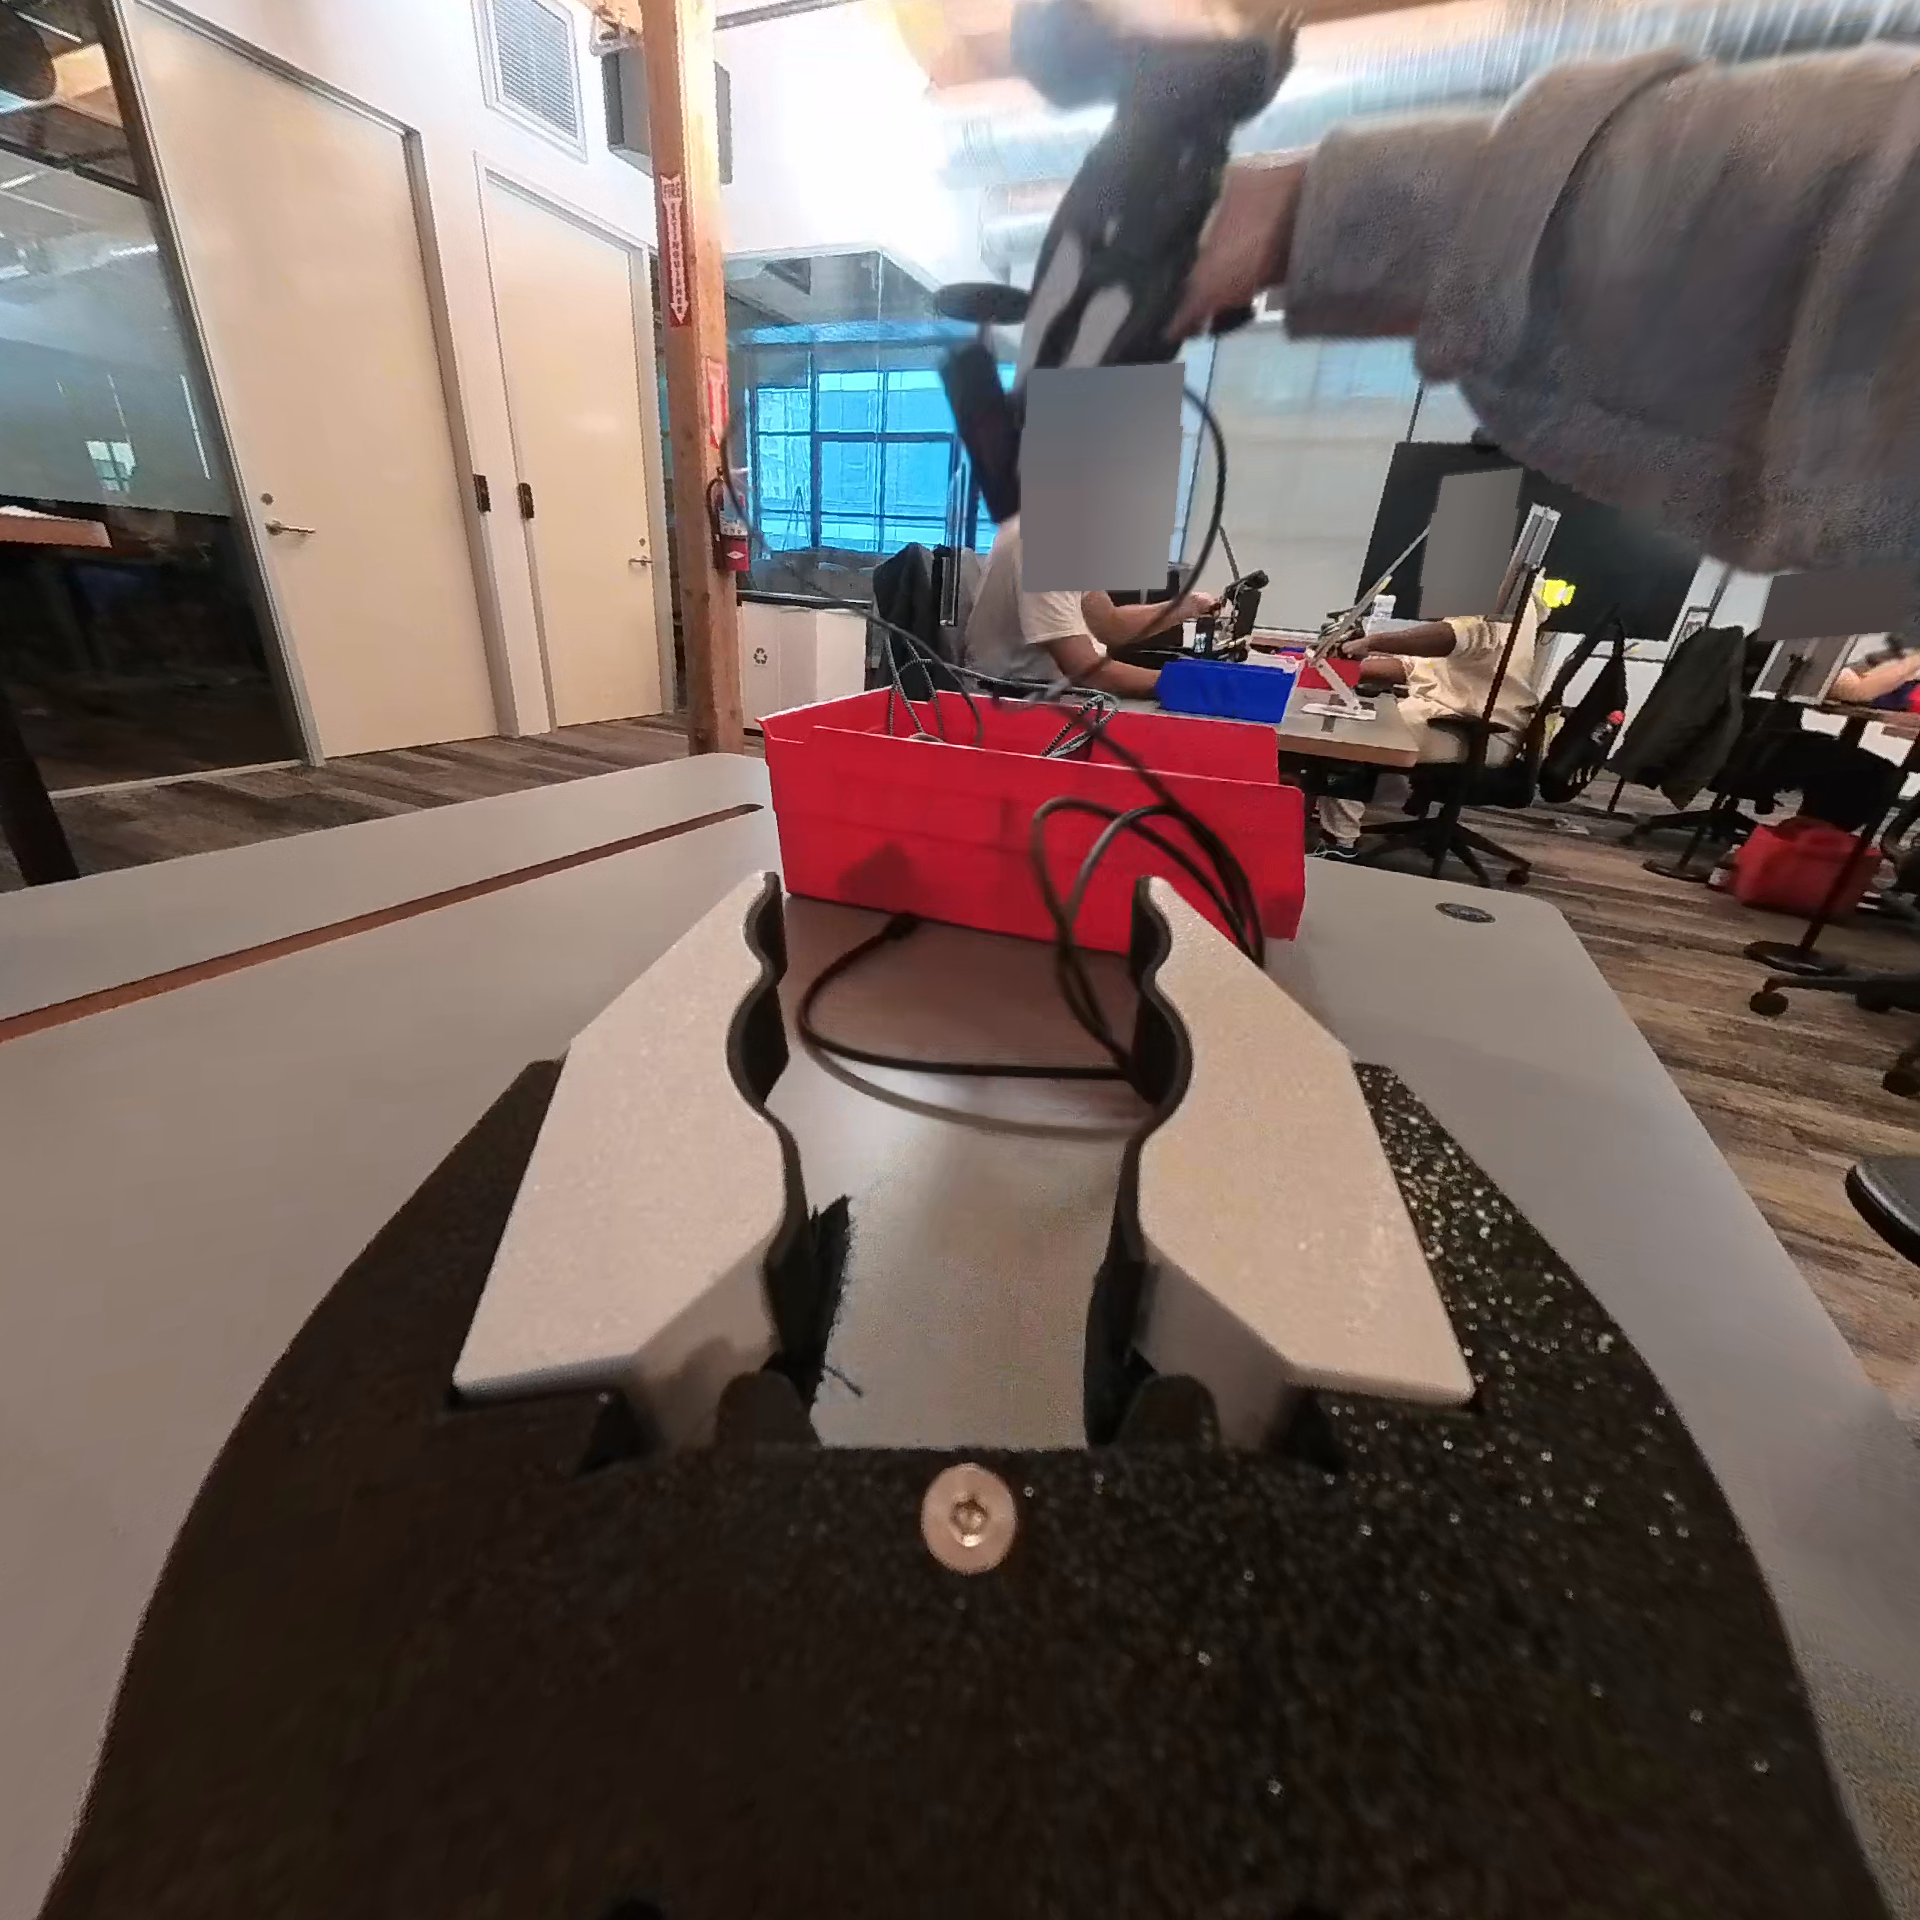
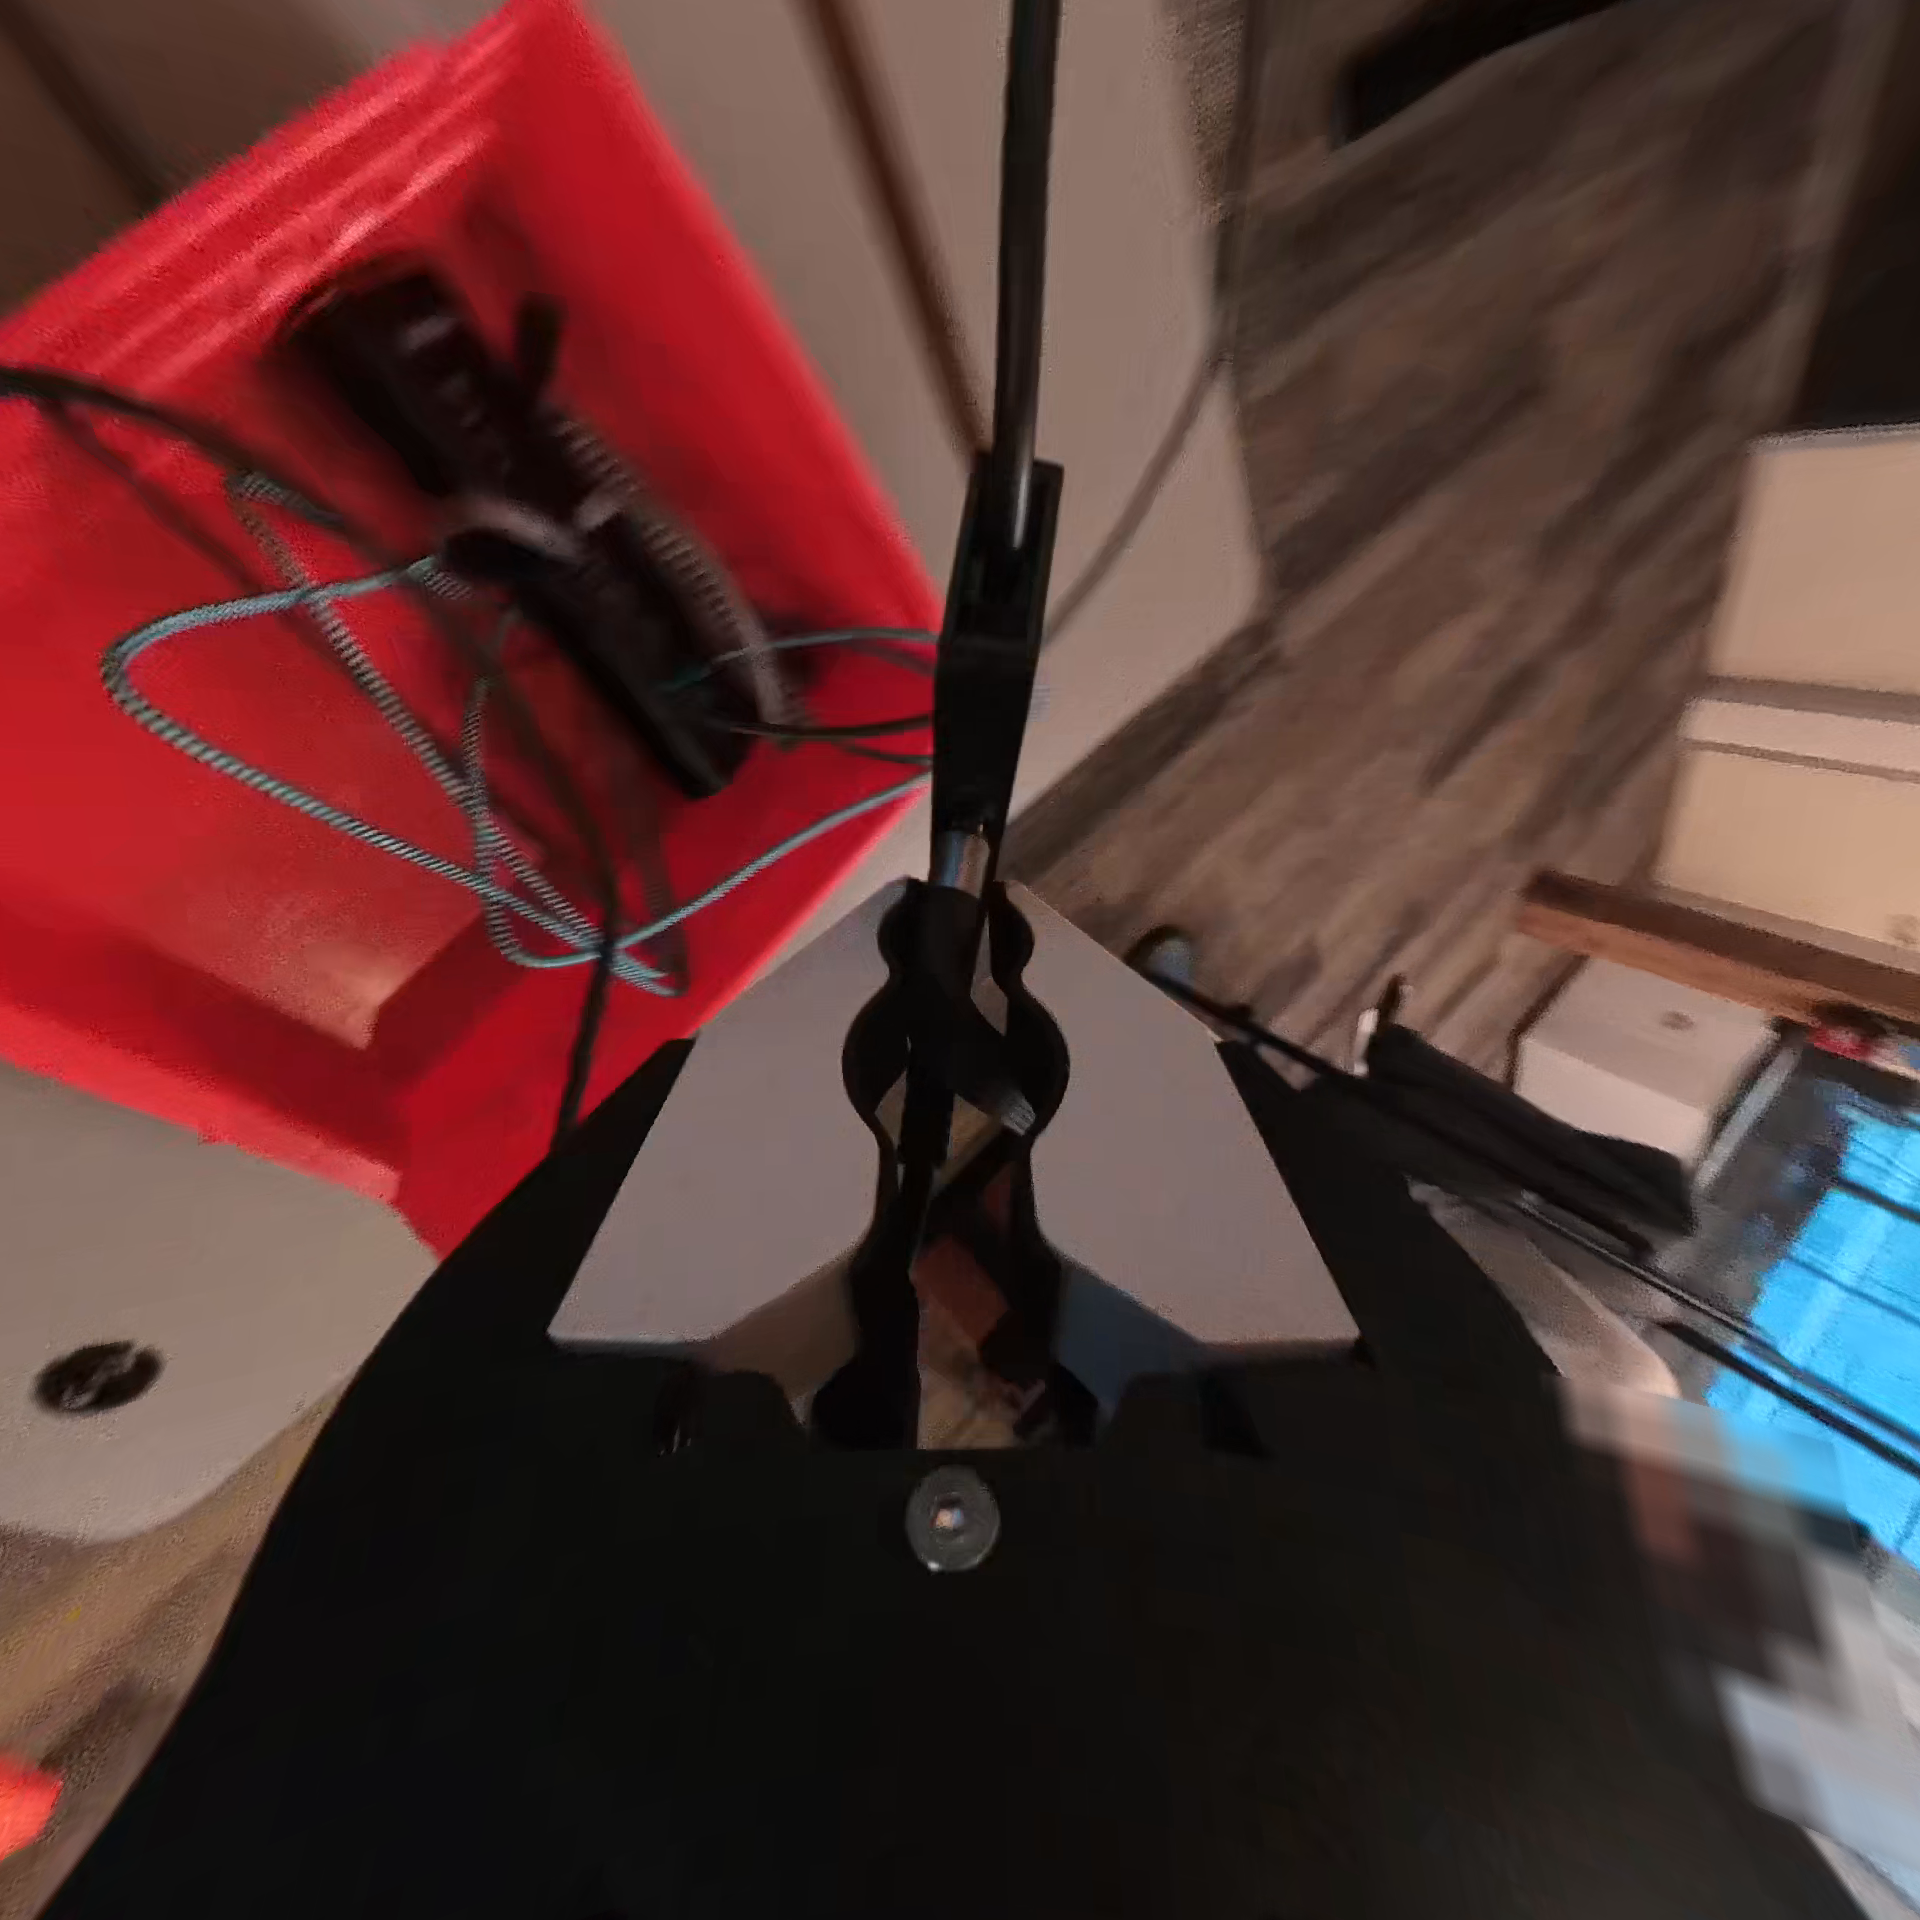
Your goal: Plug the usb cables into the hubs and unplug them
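Above a red bin (image 2: 260,831) of tangled cables (image 2: 343,727) on a grey table (image 1: 312,1091), the right gripper (image 2: 951,914) pinches a black hub (image 2: 992,644) by its plug end. Lower down, the left gripper (image 1: 956,987) gapes wide, empty, over a black cable (image 1: 935,1065).

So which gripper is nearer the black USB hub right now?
Right. The right gripper is shut on the black USB hub's connector, holding it in the air; the left gripper sits open at table level.
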A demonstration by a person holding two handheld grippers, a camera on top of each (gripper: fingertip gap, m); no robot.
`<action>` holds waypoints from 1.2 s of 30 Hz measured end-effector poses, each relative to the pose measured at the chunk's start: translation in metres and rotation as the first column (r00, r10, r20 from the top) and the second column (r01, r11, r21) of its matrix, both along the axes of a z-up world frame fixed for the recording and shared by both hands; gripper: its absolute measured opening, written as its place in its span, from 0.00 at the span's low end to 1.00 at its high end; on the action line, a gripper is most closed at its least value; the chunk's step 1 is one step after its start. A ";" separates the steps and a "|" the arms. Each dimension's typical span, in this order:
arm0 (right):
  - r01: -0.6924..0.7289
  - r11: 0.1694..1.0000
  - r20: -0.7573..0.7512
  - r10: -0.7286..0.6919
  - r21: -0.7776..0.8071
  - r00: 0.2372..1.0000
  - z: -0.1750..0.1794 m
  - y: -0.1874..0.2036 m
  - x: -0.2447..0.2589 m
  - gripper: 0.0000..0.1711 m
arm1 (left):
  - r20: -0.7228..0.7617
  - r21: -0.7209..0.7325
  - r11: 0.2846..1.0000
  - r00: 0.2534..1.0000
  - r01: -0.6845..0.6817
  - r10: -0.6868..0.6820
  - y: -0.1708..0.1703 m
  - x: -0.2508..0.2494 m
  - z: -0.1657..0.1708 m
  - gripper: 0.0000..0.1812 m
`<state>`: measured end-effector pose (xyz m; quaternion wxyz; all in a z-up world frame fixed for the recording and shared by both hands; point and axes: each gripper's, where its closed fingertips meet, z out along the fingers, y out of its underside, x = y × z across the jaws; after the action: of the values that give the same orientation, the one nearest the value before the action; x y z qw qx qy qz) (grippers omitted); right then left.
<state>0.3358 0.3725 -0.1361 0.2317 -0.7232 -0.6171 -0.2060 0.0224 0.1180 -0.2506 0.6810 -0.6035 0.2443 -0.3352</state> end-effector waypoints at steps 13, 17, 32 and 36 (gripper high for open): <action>-0.337 0.875 0.501 0.477 -0.348 0.722 -0.173 -0.018 -0.021 0.06 | -0.019 0.002 1.000 1.000 0.015 -0.015 -0.002 0.004 -0.001 0.35; -0.250 0.900 0.493 0.409 -0.357 0.768 -0.180 -0.019 -0.016 0.10 | -0.017 0.002 1.000 1.000 0.021 -0.021 -0.002 0.005 -0.001 0.35; -0.599 0.799 0.229 0.592 -0.046 0.772 -0.071 -0.128 -0.113 0.74 | -0.015 -0.016 0.999 0.999 0.033 -0.033 -0.003 0.009 -0.003 0.33; -0.663 0.697 0.408 0.708 -0.272 0.577 -0.148 -0.217 -0.112 0.73 | -0.012 -0.022 0.999 0.999 0.034 -0.035 -0.003 0.008 -0.003 0.33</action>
<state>0.2239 0.1556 -0.2839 0.0986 -0.3619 -0.8937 -0.2461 0.0307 0.1151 -0.2537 0.6671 -0.6084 0.2552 -0.3458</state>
